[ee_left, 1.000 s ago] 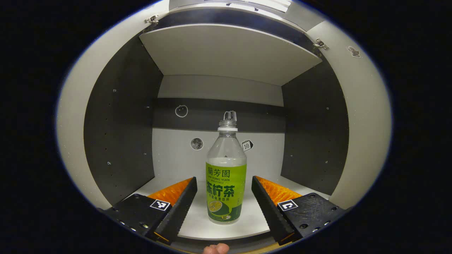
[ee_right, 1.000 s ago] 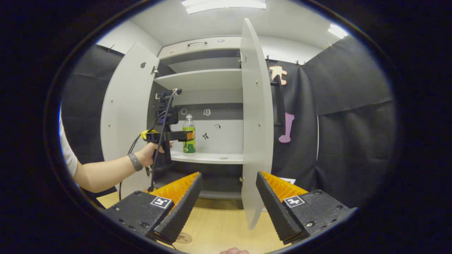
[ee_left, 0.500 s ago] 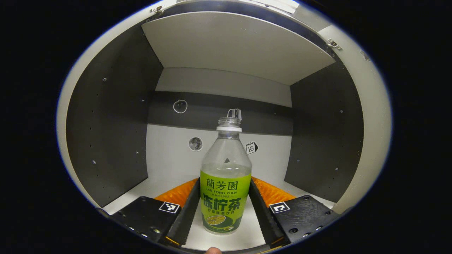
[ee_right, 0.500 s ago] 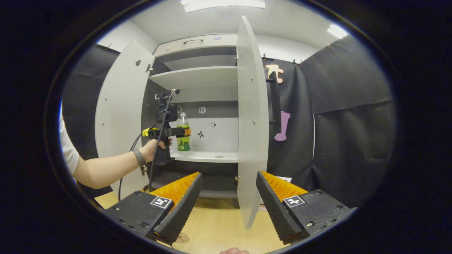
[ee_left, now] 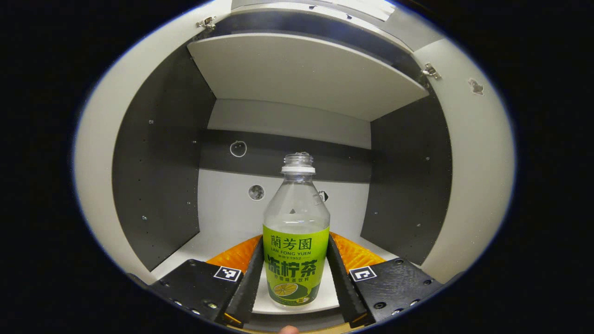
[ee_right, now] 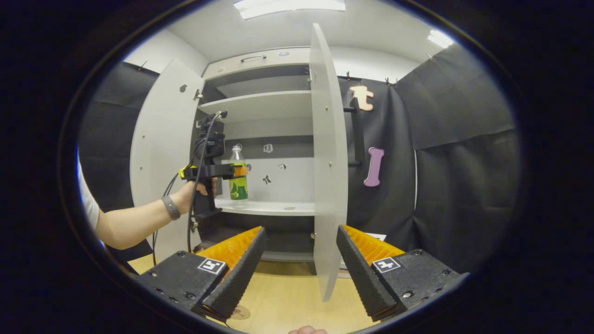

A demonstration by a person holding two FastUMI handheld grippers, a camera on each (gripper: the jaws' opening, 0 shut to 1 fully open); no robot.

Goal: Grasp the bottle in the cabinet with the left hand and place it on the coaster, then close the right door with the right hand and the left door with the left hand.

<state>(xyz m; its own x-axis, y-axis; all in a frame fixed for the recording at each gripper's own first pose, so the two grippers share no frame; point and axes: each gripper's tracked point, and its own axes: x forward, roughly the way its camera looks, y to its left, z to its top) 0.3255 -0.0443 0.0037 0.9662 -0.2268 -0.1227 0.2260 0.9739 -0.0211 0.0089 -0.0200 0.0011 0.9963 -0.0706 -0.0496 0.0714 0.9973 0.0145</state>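
A clear bottle (ee_left: pixel 296 241) with a green label and no cap stands upright inside the cabinet, at or just above its white shelf (ee_left: pixel 204 246). My left gripper (ee_left: pixel 294 242) is shut on the bottle, with both fingers pressing the label's sides. In the right gripper view that left gripper (ee_right: pixel 234 170), held by a hand, grips the bottle (ee_right: pixel 238 178) at the shelf's left end. My right gripper (ee_right: pixel 300 230) hangs open over the wooden table, facing the edge of the open right door (ee_right: pixel 327 162). A round brown coaster (ee_right: pixel 242 313) peeks out beside its left finger.
The open left door (ee_right: pixel 160 153) stands behind the person's forearm (ee_right: pixel 134 222). An upper shelf (ee_left: pixel 301 69) spans the cabinet above the bottle. The wooden table (ee_right: pixel 283 301) lies below the cabinet, and black cloth (ee_right: pixel 455 185) hangs to the right.
My left gripper went from open around the bottle to shut on it, then drew back a little. My right gripper has barely moved.
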